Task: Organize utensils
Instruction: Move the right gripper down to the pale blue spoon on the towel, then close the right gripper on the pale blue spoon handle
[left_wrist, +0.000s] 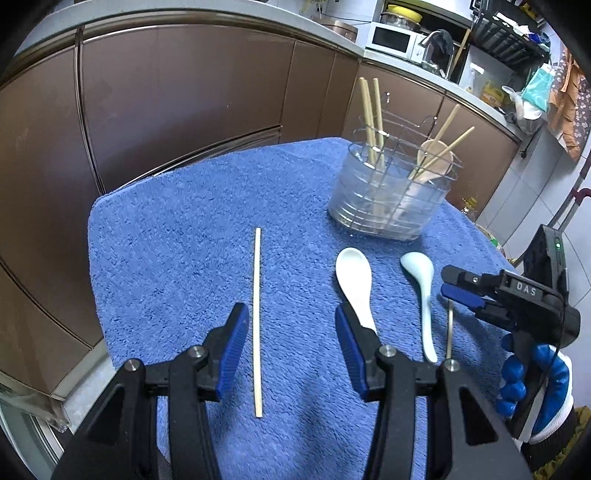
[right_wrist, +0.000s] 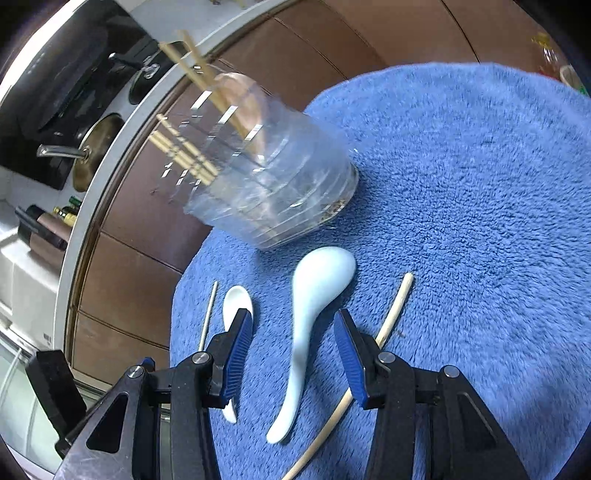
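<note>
Left wrist view
Surface: a blue towel covers the table; brown cabinet fronts stand behind it, and a counter carries a white microwave.
Holder: the clear utensil holder stands upright at the towel's far right, with chopsticks and a wooden spoon in it.
Chopstick: a single chopstick lies flat, its long axis running away from the camera.
Spoons: the white spoon and pale blue spoon lie side by side, bowls toward the holder.
Left gripper: spread, above the towel with the chopstick between its fingers, untouched.

Right wrist view
Room: a stovetop with pans lies beyond the counter edge.
Blue spoon: flat, bowl toward the holder, handle toward the camera.
Second chopstick: slanted just right of it.
Right gripper: spread, straddling the blue spoon's handle; no contact visible.
</note>
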